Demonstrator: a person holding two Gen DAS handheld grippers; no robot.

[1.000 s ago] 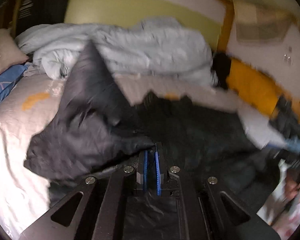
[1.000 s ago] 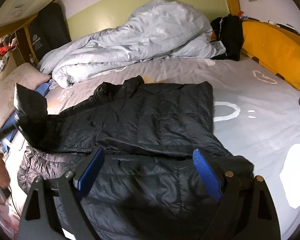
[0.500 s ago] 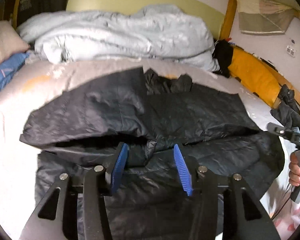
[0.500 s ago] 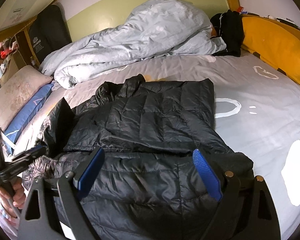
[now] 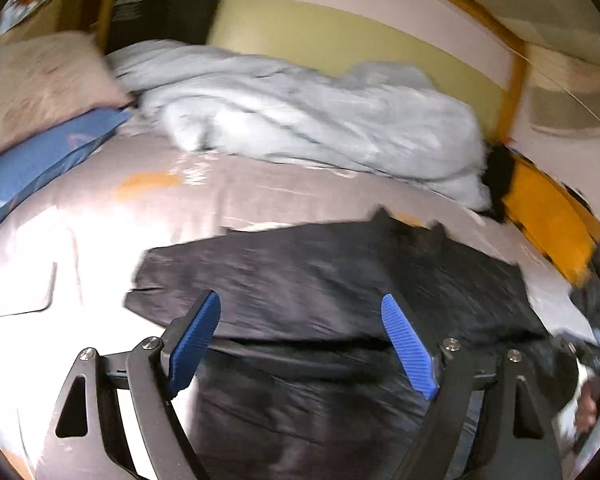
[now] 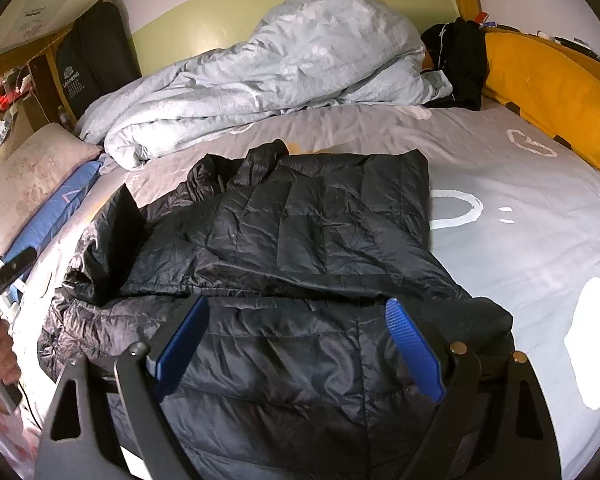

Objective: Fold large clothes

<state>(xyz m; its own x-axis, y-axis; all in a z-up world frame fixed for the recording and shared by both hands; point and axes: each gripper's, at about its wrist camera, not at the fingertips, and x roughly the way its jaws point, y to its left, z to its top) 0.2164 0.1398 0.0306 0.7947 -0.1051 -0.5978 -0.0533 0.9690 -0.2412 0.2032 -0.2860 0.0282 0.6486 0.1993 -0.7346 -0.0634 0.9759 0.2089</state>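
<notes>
A black quilted puffer jacket (image 6: 300, 248) lies spread on the grey bed sheet (image 6: 520, 216), with both sleeves folded in over its body. It also shows in the left wrist view (image 5: 320, 280), blurred by motion. My left gripper (image 5: 304, 340) is open and empty, above the jacket's near left part. My right gripper (image 6: 300, 344) is open and empty, above the jacket's near hem. The hand holding the left gripper shows at the left edge of the right wrist view (image 6: 0, 344).
A crumpled light blue duvet (image 6: 268, 72) lies along the back of the bed. Pillows (image 6: 32, 176) are stacked at the left. A yellow padded headboard (image 6: 552, 92) stands at the right, with a dark garment (image 6: 456, 64) beside it.
My left gripper let go of the left sleeve, which now lies folded over the jacket. It opened wide and pulled back. The right gripper stayed still and open.
</notes>
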